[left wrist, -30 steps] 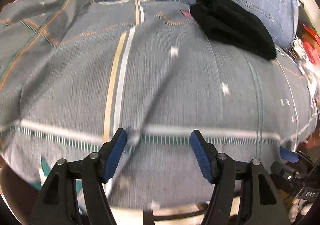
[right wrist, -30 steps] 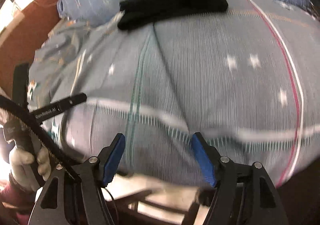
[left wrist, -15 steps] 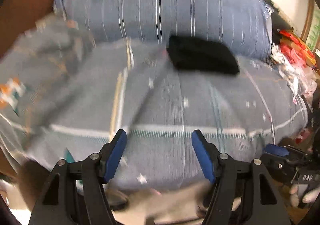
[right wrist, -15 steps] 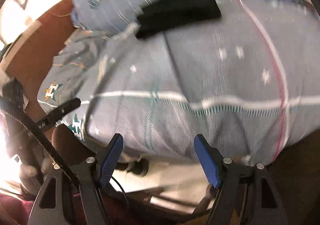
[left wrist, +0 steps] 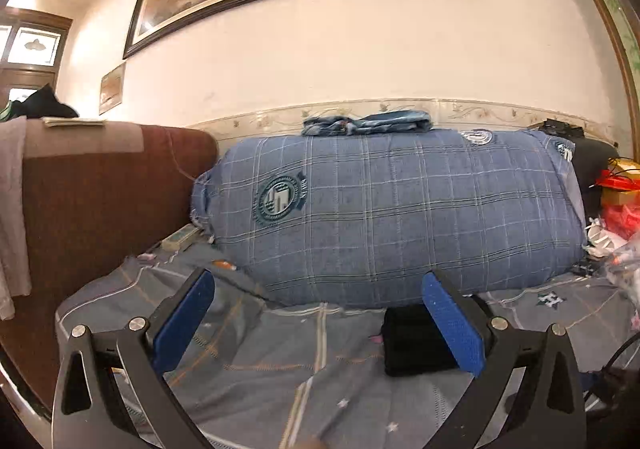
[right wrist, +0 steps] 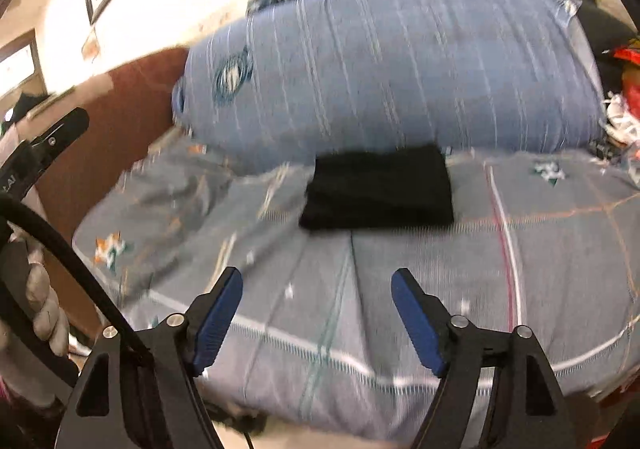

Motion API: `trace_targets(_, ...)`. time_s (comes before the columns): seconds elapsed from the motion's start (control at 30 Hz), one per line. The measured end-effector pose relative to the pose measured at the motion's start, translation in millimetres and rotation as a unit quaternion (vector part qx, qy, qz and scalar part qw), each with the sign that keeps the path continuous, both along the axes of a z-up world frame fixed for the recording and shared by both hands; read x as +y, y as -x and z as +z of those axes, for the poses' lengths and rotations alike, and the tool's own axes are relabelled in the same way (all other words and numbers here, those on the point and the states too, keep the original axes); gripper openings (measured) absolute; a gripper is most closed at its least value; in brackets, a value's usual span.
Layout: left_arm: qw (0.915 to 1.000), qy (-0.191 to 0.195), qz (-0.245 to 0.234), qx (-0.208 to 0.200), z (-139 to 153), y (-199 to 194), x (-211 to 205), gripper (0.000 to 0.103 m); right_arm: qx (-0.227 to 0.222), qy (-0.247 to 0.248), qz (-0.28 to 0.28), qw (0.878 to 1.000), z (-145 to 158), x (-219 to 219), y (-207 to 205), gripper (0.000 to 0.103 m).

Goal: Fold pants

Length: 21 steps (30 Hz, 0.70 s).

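Note:
The black pants (right wrist: pixel 378 188) lie folded into a compact rectangle on the grey patterned bedsheet (right wrist: pixel 400 289), just in front of a big blue plaid bolster (right wrist: pixel 392 73). In the left wrist view the pants (left wrist: pixel 412 345) show partly behind the right finger. My left gripper (left wrist: pixel 318 323) is open and empty, held low over the bed and pointing at the bolster. My right gripper (right wrist: pixel 318 315) is open and empty, well short of the pants.
A brown headboard (left wrist: pixel 104 201) stands at the left. Folded blue cloth (left wrist: pixel 368 125) lies on top of the bolster. Red packaging and clutter (left wrist: pixel 616 201) sit at the right. The left gripper's handle and a gloved hand (right wrist: pixel 40 297) show at the right wrist view's left edge.
Both grippers have pulled back and tilted upward from the bedsheet, so the bolster and wall now fill the views. Both stayed open and empty. The folded pants have not moved.

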<state>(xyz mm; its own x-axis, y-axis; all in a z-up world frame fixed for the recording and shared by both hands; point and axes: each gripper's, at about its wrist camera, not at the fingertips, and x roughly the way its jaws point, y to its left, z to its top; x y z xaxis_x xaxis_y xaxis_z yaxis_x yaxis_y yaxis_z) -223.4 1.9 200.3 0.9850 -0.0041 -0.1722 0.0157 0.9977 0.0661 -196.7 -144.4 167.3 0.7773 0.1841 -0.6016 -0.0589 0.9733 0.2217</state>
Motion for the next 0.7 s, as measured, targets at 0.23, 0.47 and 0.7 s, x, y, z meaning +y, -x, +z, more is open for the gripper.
trace_targets(0.23,0.9952,0.017,-0.011,0.096,-31.2,-11.5,-1.9,0.103,-0.03,0.016,-0.05,0.998,-8.1,13.4,11.1,0.088)
trace_targets(0.47,0.9847,0.027,-0.03,0.17,-60.5,-17.0,0.6,0.103,-0.009,0.033,-0.058,0.998,-23.7,18.8,9.4,0.088)
trace_targets(0.7,0.979,0.016,-0.051,0.197,-75.3,-15.8,-9.6,0.103,0.007,0.026,-0.078,0.997,-32.0,6.9,7.0,0.089)
